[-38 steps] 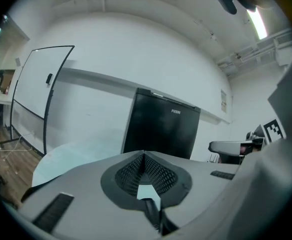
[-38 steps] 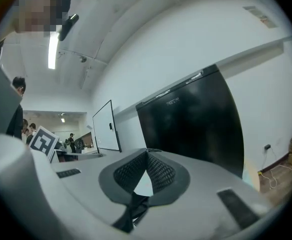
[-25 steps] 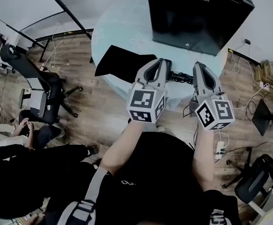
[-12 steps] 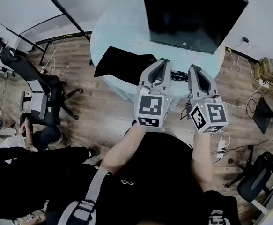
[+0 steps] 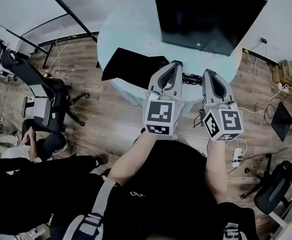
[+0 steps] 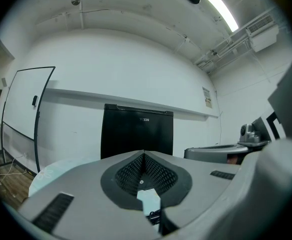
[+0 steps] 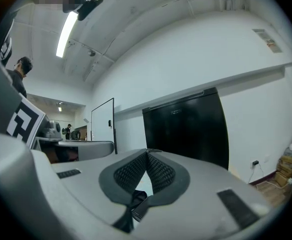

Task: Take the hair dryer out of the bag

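Head view: bag (image 5: 130,66) on table (image 5: 128,26); left gripper (image 5: 175,64), right gripper (image 5: 208,73) fingers together.

Black bag (image 5: 130,66) lies flat on the round table (image 5: 135,24), near its edge

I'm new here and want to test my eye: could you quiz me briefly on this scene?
1. True or false: the left claw and the right claw are both shut and empty.
2. The black bag lies on: A) the floor B) the round table C) a chair.
3. Fill in: in the head view, the bag lies to the ___ of both claws.
Key: 1 true; 2 B; 3 left.
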